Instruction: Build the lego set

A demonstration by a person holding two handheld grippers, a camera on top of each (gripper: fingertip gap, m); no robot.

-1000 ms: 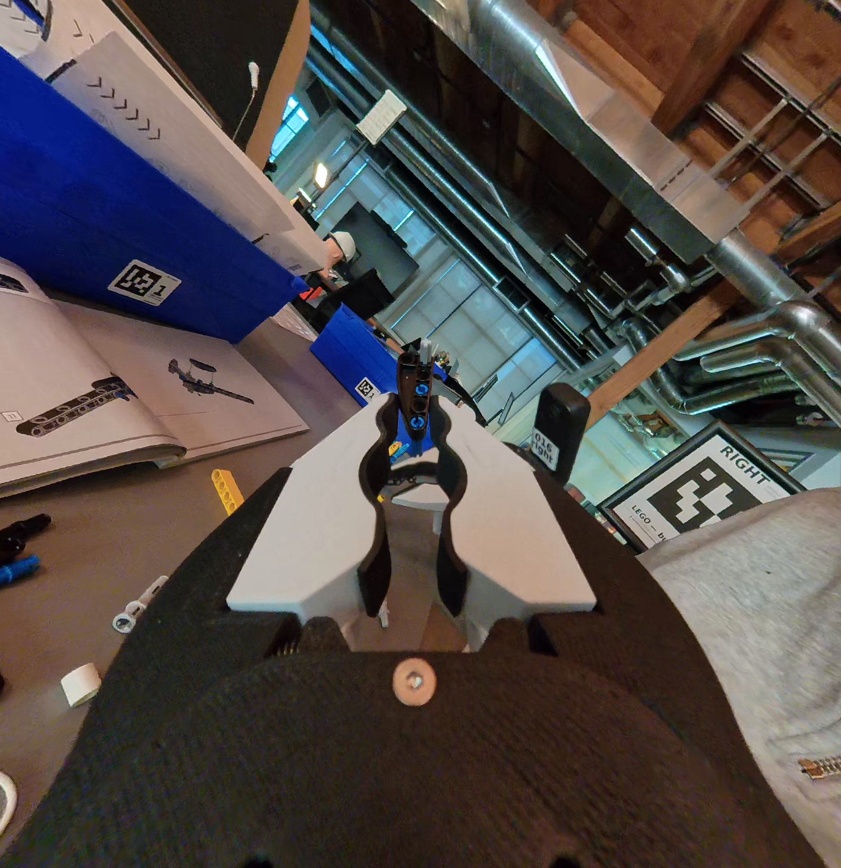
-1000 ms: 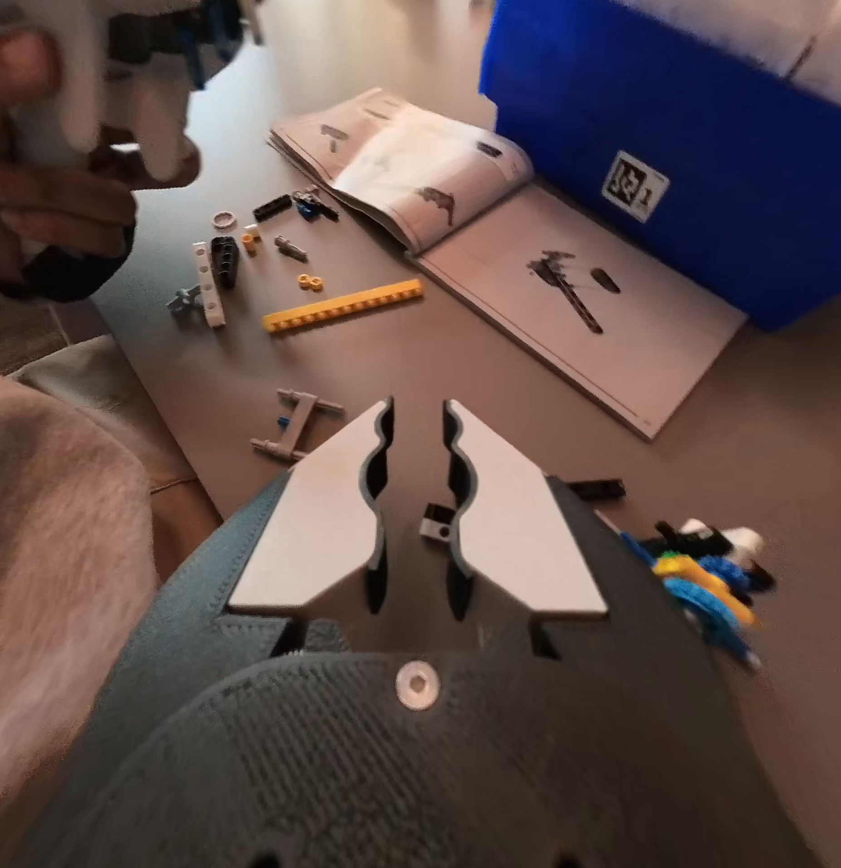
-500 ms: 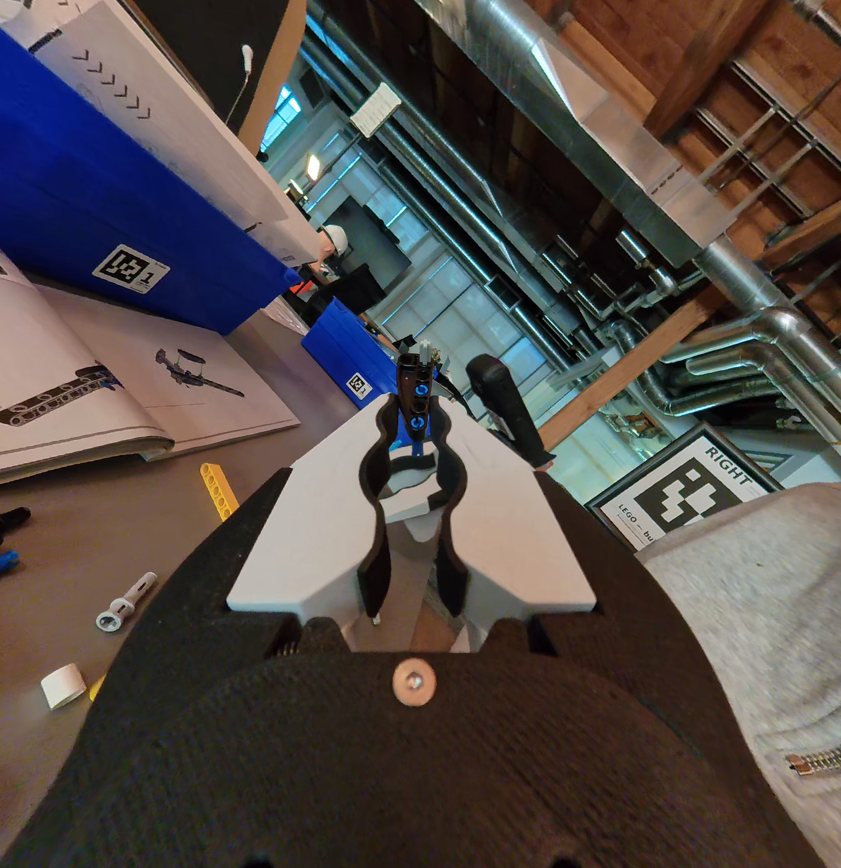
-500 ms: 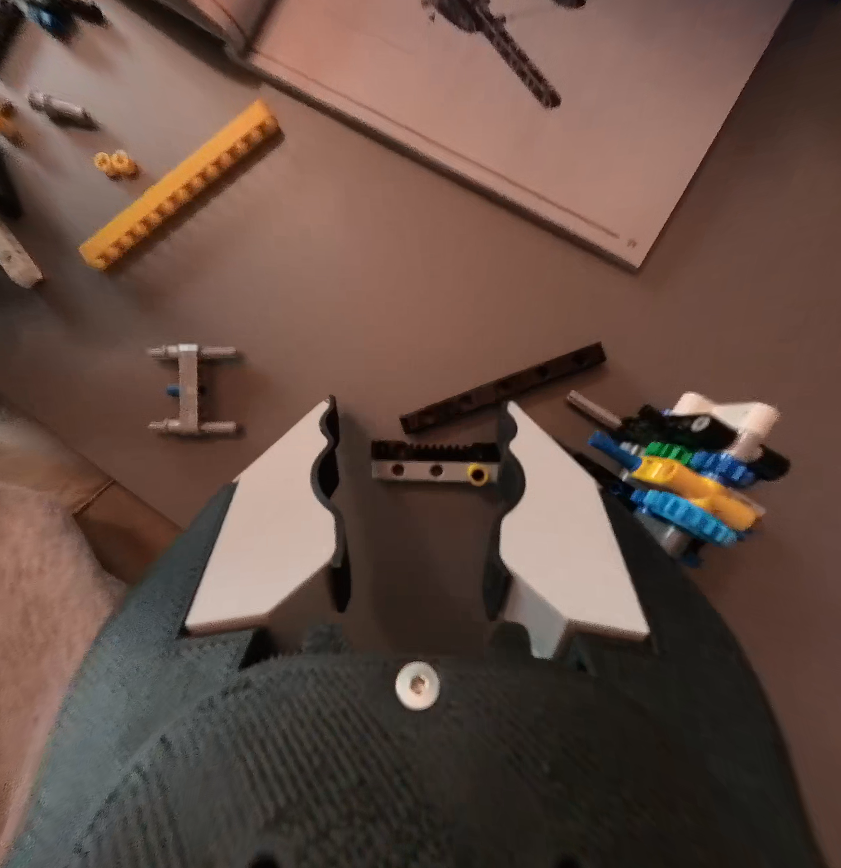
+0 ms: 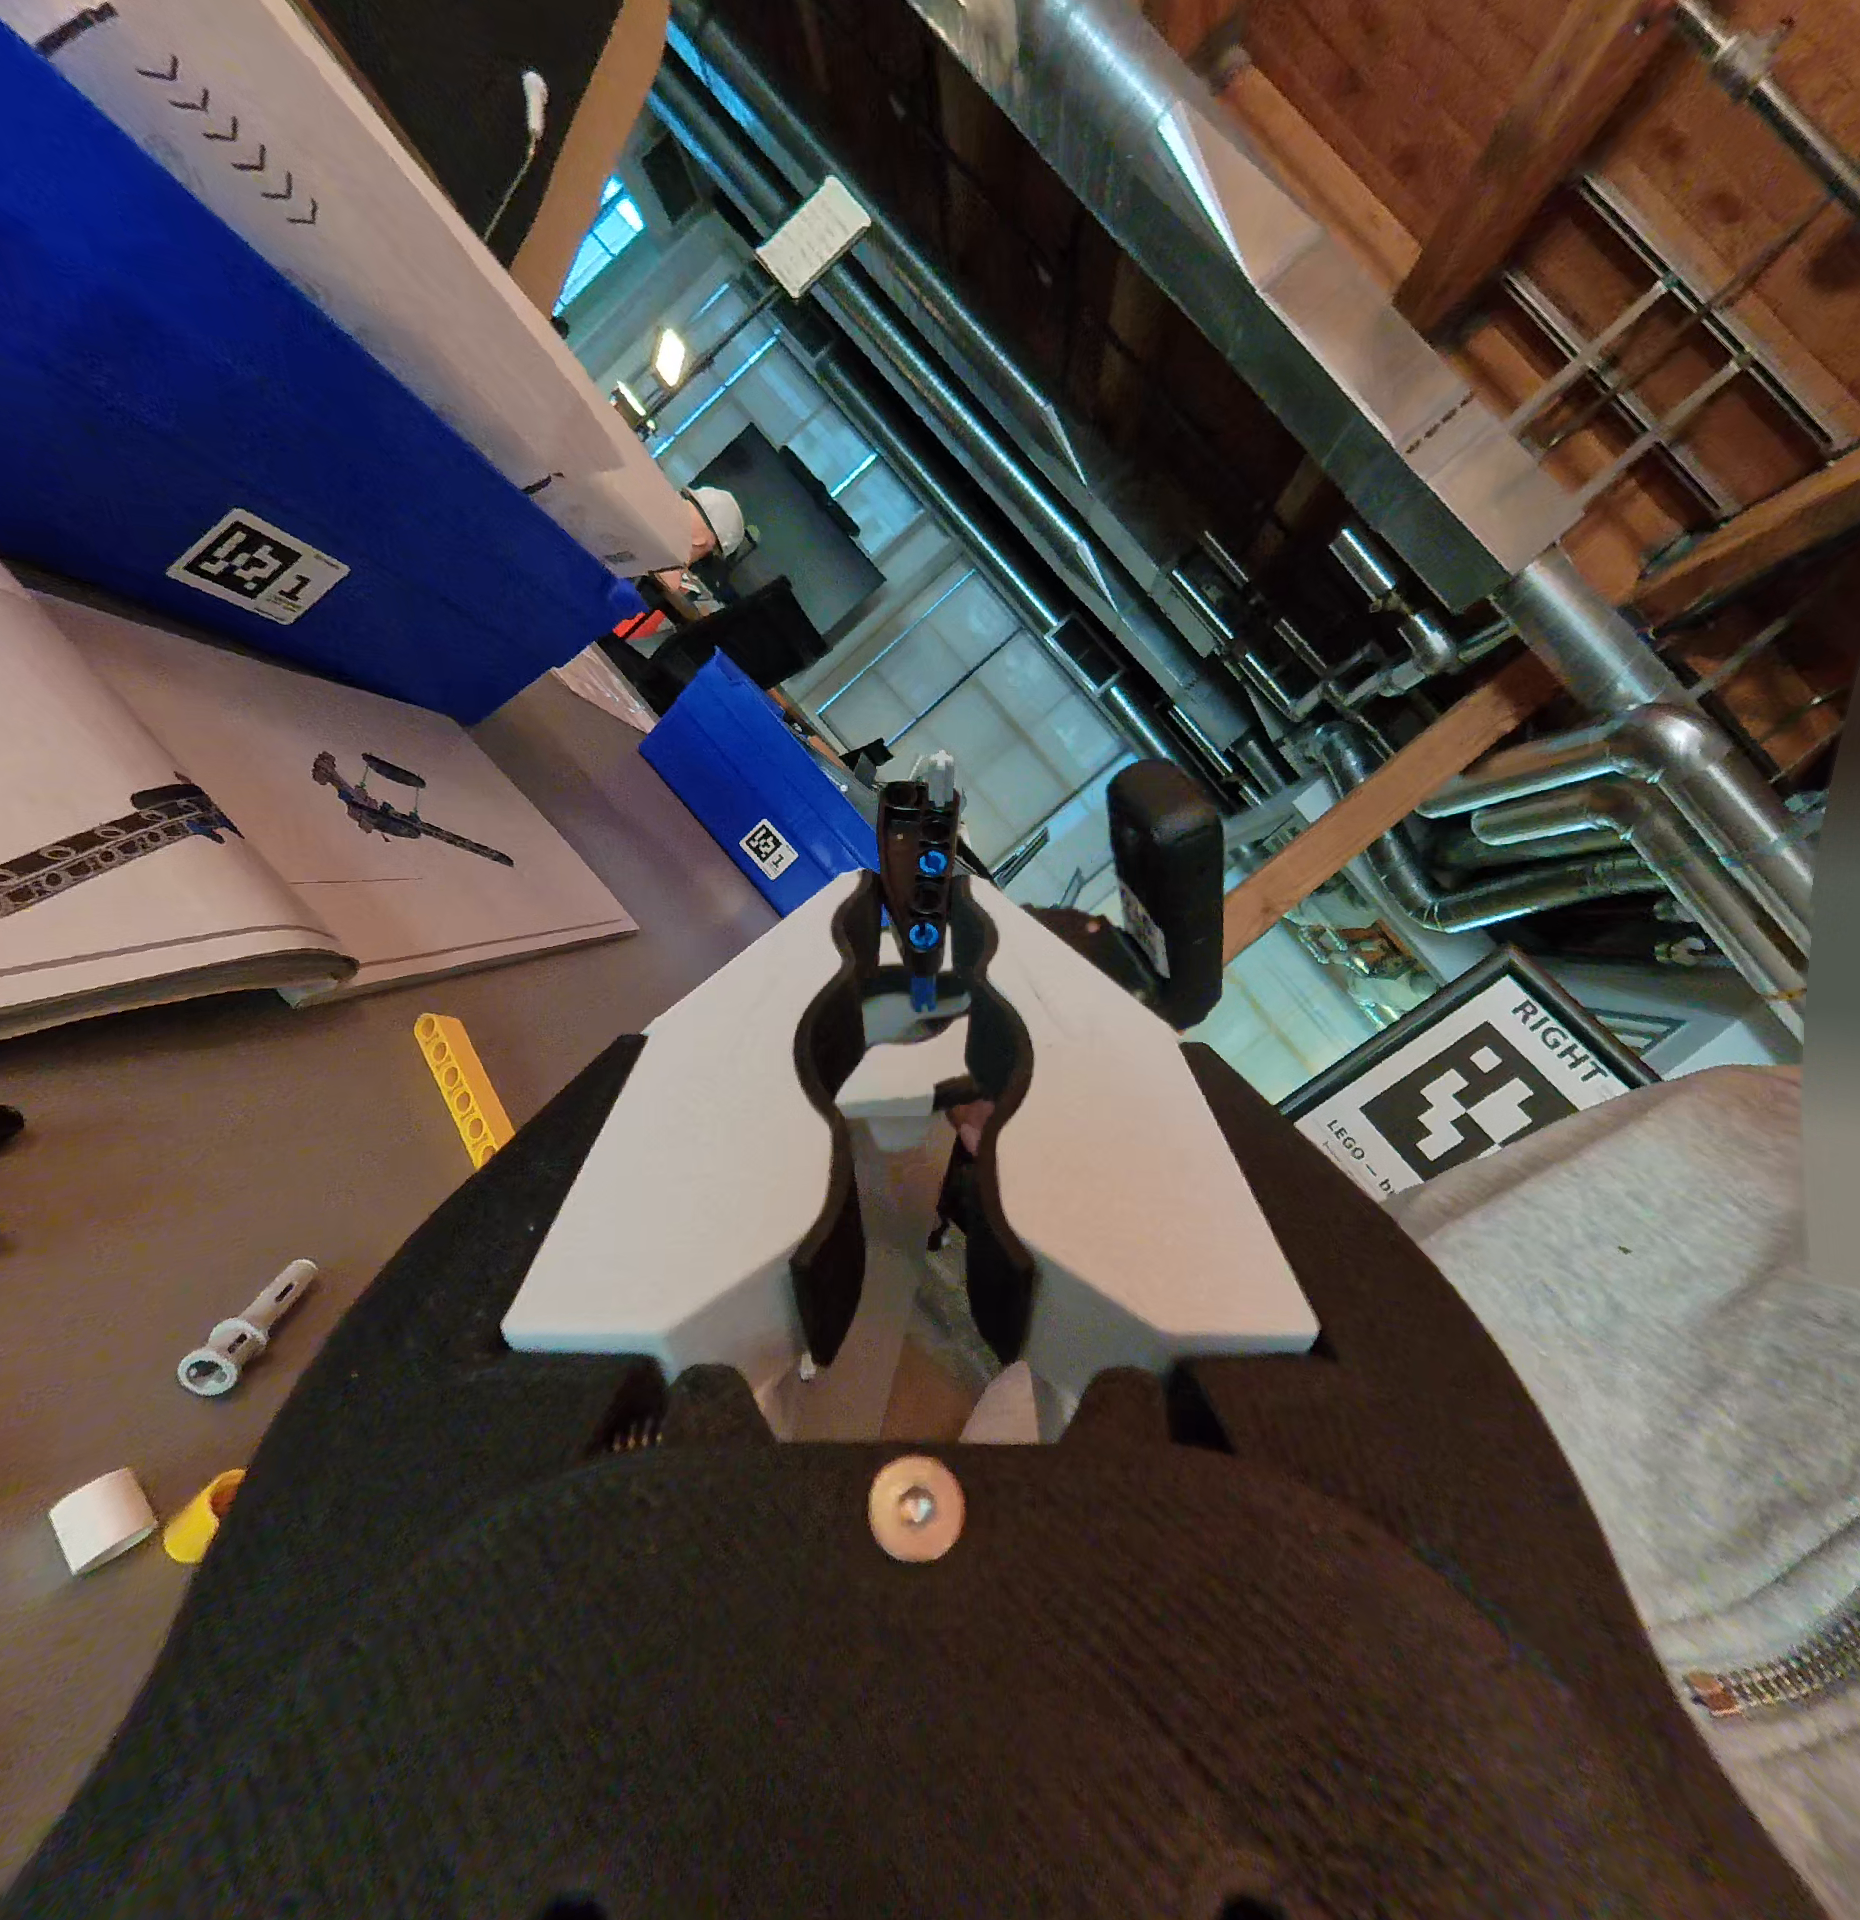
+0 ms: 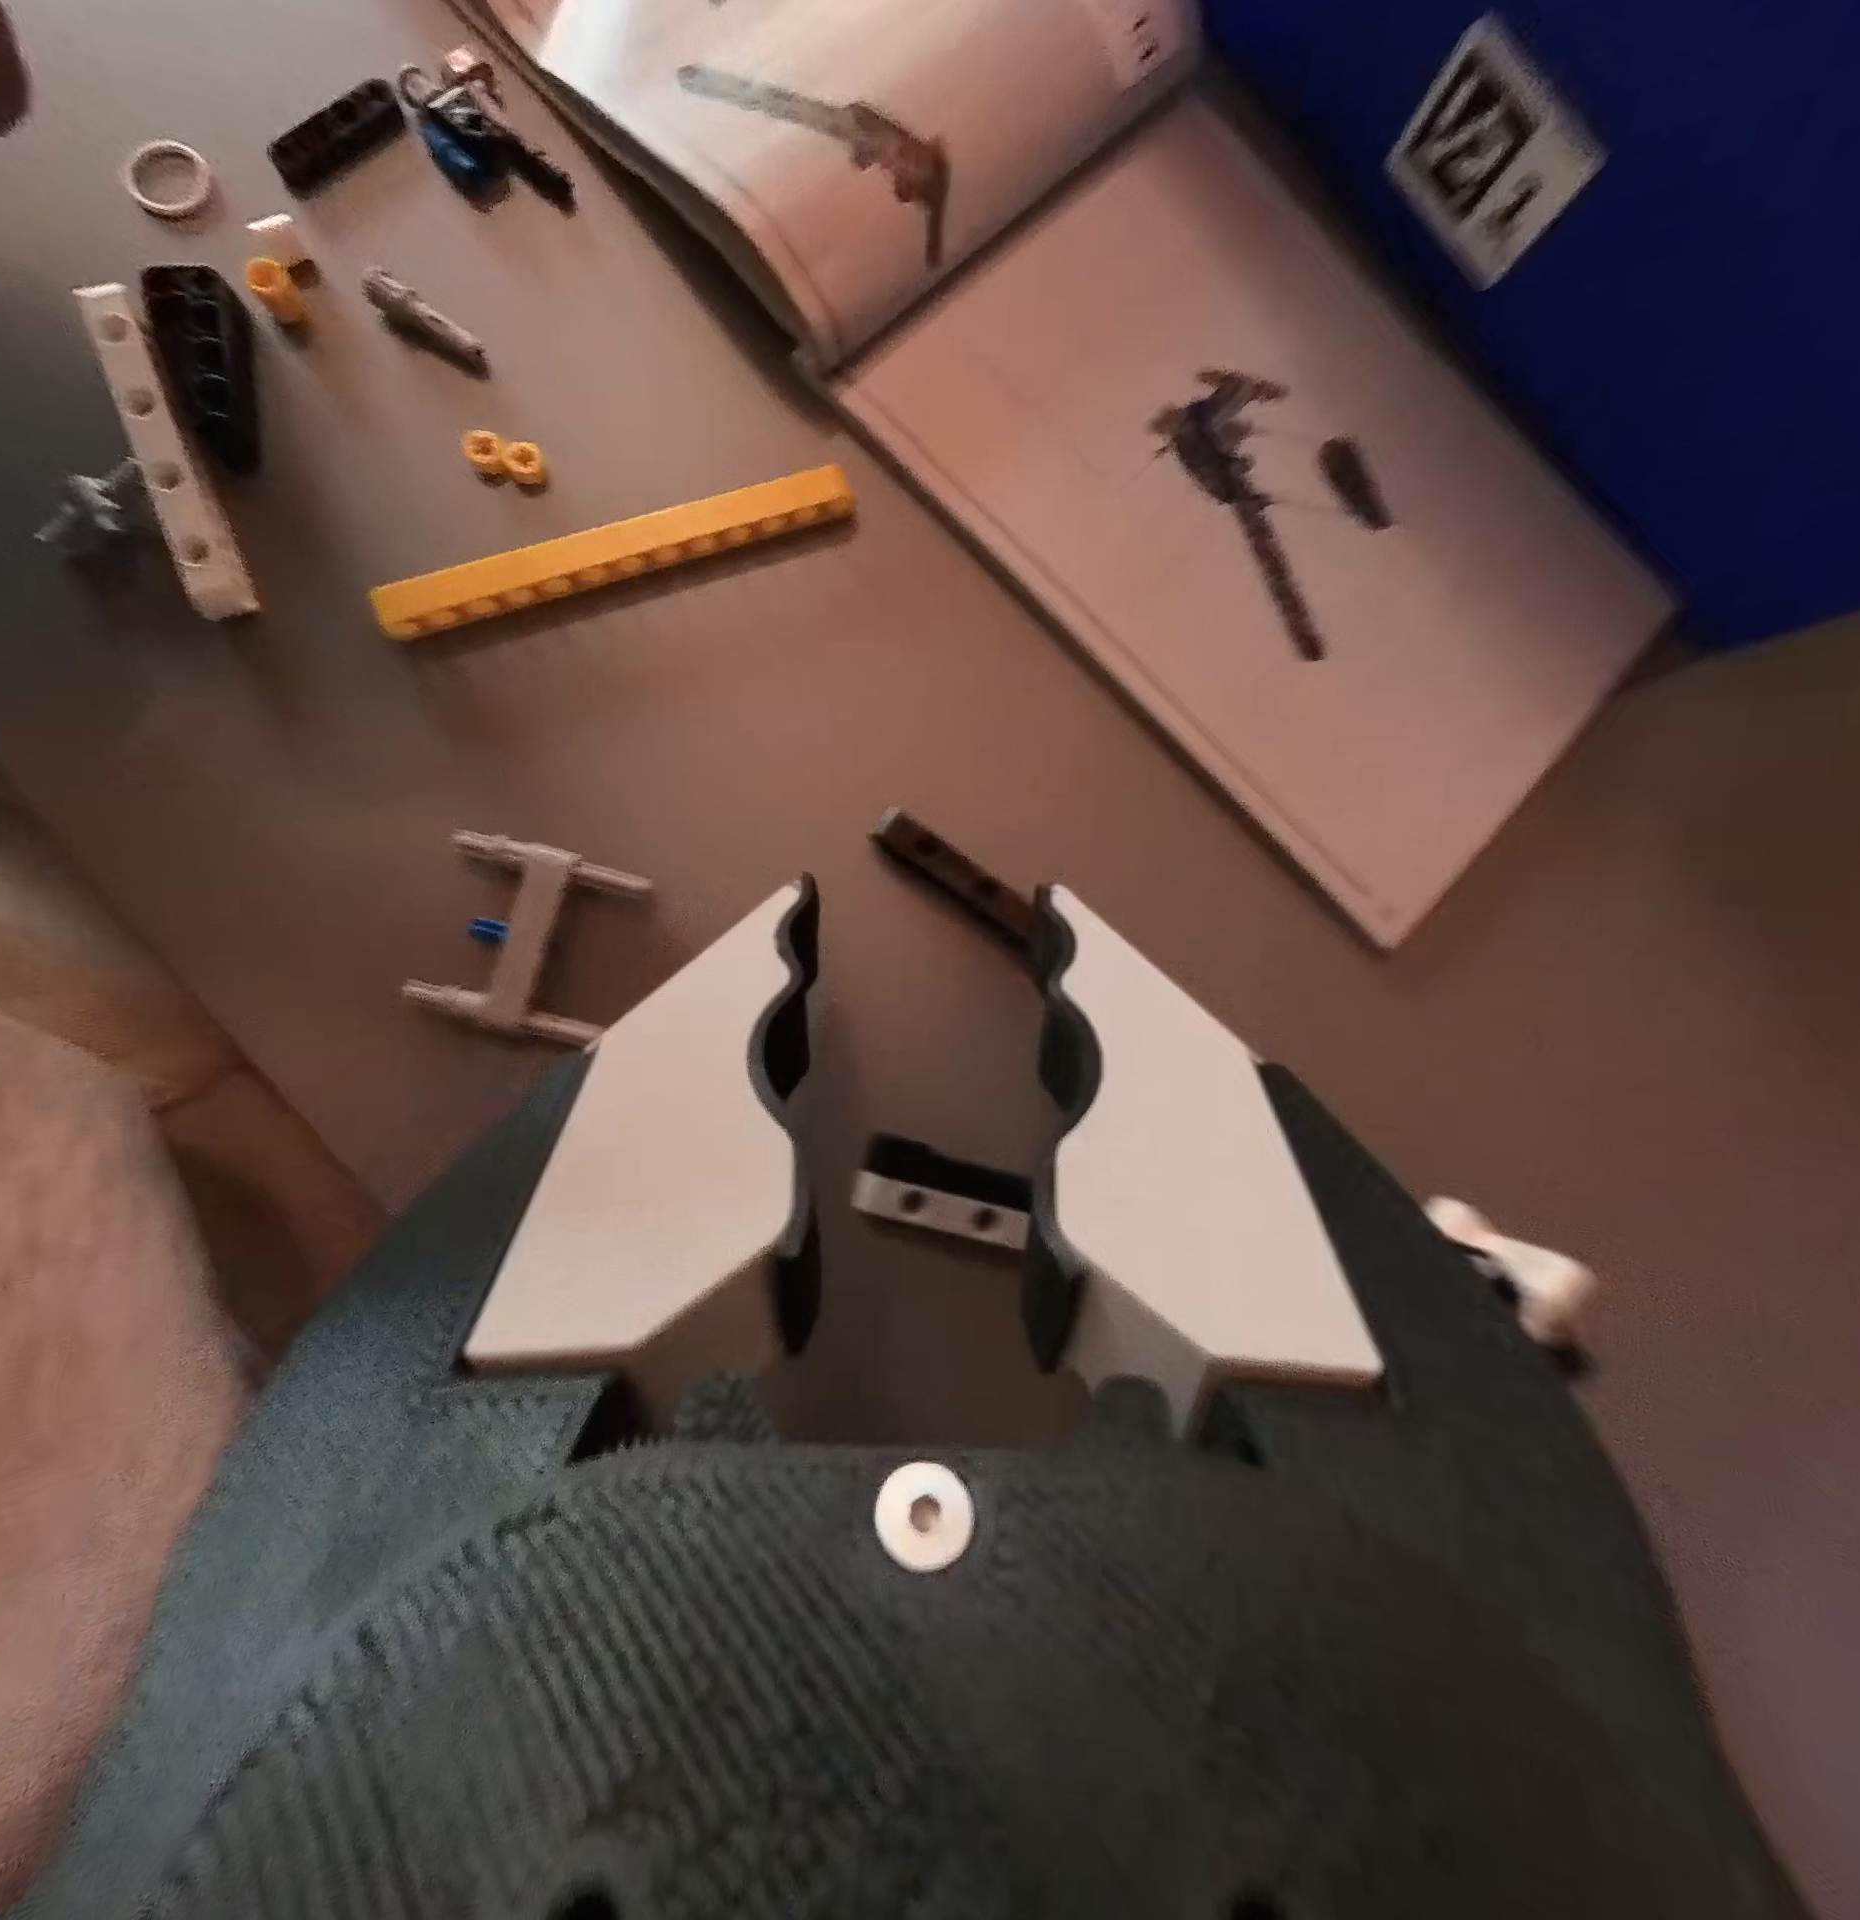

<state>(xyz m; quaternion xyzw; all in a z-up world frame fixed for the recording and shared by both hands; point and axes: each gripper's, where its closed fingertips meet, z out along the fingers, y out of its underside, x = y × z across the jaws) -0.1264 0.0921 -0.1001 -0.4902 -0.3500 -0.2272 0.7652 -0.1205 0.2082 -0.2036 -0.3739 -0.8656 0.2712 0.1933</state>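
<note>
A: So, where does the left gripper (image 5: 913, 914) stand?

B: Raised and tilted up toward the ceiling pipes, its tips pinching a black beam (image 5: 918, 854) with blue pins. The beam pokes out past the tips, upright between them, with a grey bit at its top.

A: And the right gripper (image 6: 924, 914)?

B: Spread wide, aimed down at the table (image 6: 697, 748) — nothing between its fingers is gripped. A short grey block (image 6: 941, 1210) with a black strip along its back lies on the table inside the gap, close to the right finger; whether it touches that finger I cannot tell. The view is blurred.

A: What else lies near it?

B: A black bar (image 6: 957, 878) lies just past the right fingertip, one end hidden behind it. A grey H-frame (image 6: 526, 951) sits to the left of the left finger, apart from it. Farther out lies a long yellow beam (image 6: 614, 551), with small yellow bushes (image 6: 503, 457) and a white beam (image 6: 167, 442) beyond.

A: And the booklet?

B: The booklet (image 6: 1269, 540) lies open ahead and to the right, against a blue bin (image 6: 1736, 364). In the left view the same yellow beam (image 5: 458, 1086) lies below the booklet (image 5: 282, 862), and a white pin (image 5: 242, 1328) lies alone nearer the camera.
</note>
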